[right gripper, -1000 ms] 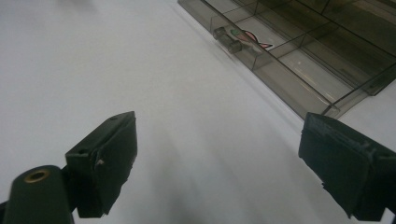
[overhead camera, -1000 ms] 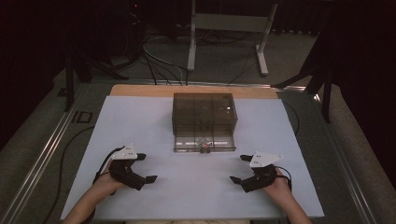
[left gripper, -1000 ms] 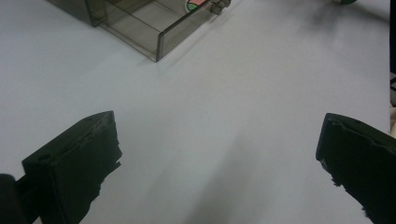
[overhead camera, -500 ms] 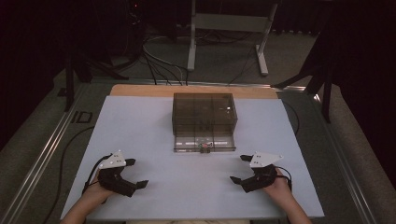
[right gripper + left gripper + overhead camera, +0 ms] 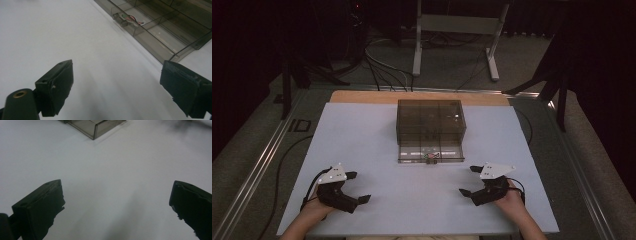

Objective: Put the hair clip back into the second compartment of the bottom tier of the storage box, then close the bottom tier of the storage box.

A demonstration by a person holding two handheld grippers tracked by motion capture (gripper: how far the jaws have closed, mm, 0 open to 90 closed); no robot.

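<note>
The only readable marking is "ID", in large pale letters on the dark floor (image 5: 302,125) just left of the white table (image 5: 362,130). A small sticker (image 5: 132,18) inside the smoky plastic box (image 5: 160,27) carries a coloured figure, no legible words.

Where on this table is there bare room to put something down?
Bare white table lies left and right of the clear box, and between the left gripper and right gripper. Tightest is just before the box's front edge.
</note>
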